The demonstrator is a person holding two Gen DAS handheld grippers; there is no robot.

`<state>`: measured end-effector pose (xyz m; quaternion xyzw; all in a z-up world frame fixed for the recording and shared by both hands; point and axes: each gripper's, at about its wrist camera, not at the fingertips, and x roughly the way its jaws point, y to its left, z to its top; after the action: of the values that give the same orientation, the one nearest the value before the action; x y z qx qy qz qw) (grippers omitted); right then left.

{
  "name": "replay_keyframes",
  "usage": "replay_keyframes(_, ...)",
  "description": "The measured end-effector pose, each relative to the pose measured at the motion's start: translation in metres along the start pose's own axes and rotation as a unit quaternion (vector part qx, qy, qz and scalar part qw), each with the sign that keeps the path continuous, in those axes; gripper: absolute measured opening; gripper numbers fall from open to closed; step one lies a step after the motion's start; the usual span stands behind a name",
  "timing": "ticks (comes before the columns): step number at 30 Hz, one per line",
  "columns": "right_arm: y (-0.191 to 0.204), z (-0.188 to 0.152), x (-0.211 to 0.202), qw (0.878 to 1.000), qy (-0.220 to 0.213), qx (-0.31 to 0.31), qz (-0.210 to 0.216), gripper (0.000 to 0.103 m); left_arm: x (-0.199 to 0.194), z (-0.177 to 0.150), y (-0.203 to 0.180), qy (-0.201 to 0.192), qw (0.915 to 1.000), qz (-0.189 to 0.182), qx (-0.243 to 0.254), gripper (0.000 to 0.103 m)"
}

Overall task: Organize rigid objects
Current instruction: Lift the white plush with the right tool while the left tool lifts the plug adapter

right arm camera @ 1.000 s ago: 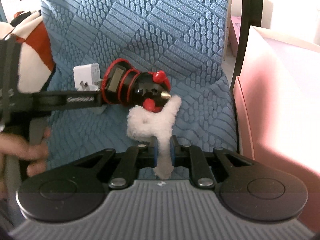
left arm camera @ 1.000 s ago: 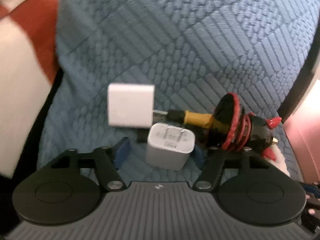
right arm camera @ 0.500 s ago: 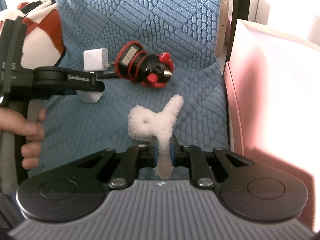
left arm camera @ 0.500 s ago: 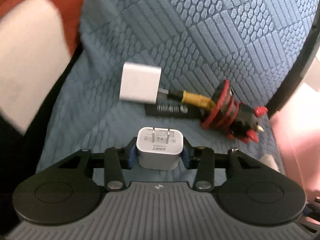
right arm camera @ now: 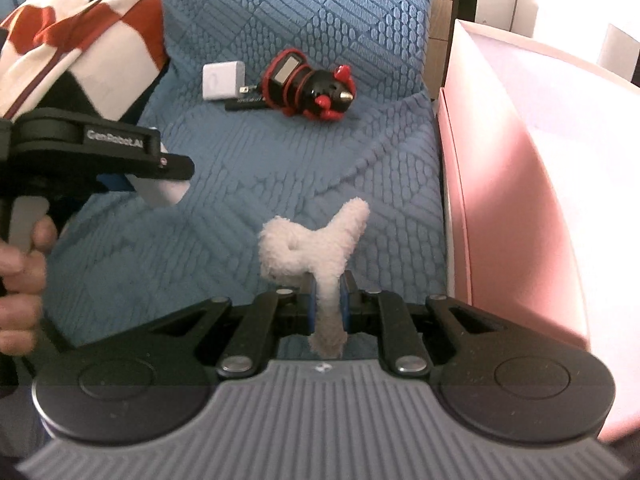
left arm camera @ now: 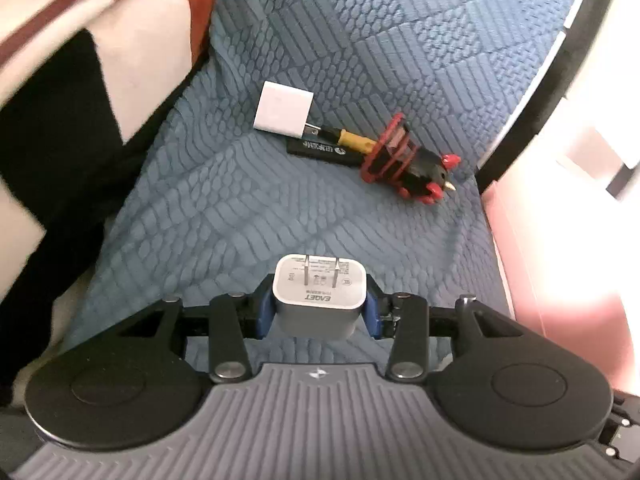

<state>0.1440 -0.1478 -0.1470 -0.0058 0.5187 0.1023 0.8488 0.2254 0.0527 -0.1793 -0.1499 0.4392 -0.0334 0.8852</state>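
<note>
Two grippers, both loaded rn. Left gripper [left arm camera: 320, 308] has its blue fingers [left arm camera: 265, 312] clamped on a grey wall charger [left arm camera: 319, 295], prongs pointing away from the cam, held up over the blue quilted seat cover [left arm camera: 248, 208]. Right gripper [right arm camera: 328, 308] is pinched shut on a fuzzy white plush piece [right arm camera: 316, 248], also off the seat. Still lying on the cover further back: white square charger [left arm camera: 283, 115], black stick w/ lettering [left arm camera: 324, 150] just beside it, and a black+red toy figure [left arm camera: 408, 168] touching the stick's end. Pink box [right arm camera: 500, 208] sits right of the seat, afaict.
</note>
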Motion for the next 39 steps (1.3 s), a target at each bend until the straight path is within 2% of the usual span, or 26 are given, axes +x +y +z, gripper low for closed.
replay_keyframes(5, 0.000, -0.012, -0.008, 1.000, 0.014, 0.009, 0.002, 0.015, -0.027, -0.015, -0.011, -0.004, 1.0000, -0.008, 0.000, 0.049)
replay_keyframes(9, -0.006, -0.015, -0.010, 0.999, 0.021, 0.031, 0.025, 0.017, -0.042, -0.025, -0.012, -0.004, 0.9995, -0.012, -0.028, 0.049)
replay_keyframes(12, -0.005, -0.014, -0.008, 0.999, 0.018, 0.027, 0.029, 0.023, -0.044, -0.028, -0.012, 0.000, 0.9993, -0.014, -0.033, 0.049)
replay_keyframes(13, -0.004, -0.013, -0.005, 0.999, 0.018, 0.024, 0.030, 0.034, -0.043, -0.027, -0.012, 0.000, 0.9994, -0.014, -0.032, 0.049)
replay_keyframes(14, -0.003, -0.012, -0.002, 0.999, 0.018, 0.021, 0.031, 0.050, -0.043, -0.026, -0.012, -0.001, 0.9994, -0.014, -0.033, 0.049)
replay_keyframes(15, -0.003, -0.011, 0.000, 0.999, 0.016, 0.021, 0.030, 0.059, -0.042, -0.025, -0.012, -0.003, 0.9994, -0.014, -0.033, 0.049)
replay_keyframes(16, -0.002, -0.010, 0.002, 0.999, 0.013, 0.022, 0.028, 0.072, -0.041, -0.025, -0.012, -0.004, 0.9993, -0.014, -0.034, 0.049)
replay_keyframes(17, -0.002, -0.008, 0.005, 0.999, 0.008, 0.024, 0.028, 0.074, -0.040, -0.024, -0.011, -0.003, 0.9992, -0.015, -0.036, 0.049)
replay_keyframes(22, 0.000, 0.005, 0.023, 0.999, -0.010, 0.027, 0.029, 0.074, -0.035, -0.022, -0.007, 0.002, 0.9989, -0.016, -0.043, 0.049)
replay_keyframes(30, 0.011, 0.012, 0.043, 1.000, 0.003, -0.007, 0.017, 0.073, -0.030, -0.018, -0.002, 0.004, 0.9981, -0.019, -0.058, 0.049)
replay_keyframes(33, 0.014, 0.014, 0.047, 1.000, -0.002, -0.020, -0.005, 0.059, -0.029, -0.019, -0.001, 0.006, 0.9980, -0.022, -0.059, 0.049)
replay_keyframes(34, 0.014, 0.015, 0.048, 1.000, -0.004, -0.016, -0.008, 0.049, -0.028, -0.019, -0.001, 0.007, 0.9979, -0.022, -0.060, 0.049)
replay_keyframes(39, 0.012, 0.019, 0.050, 1.000, -0.003, -0.005, -0.018, 0.047, -0.027, -0.017, 0.000, 0.007, 0.9978, -0.024, -0.061, 0.049)
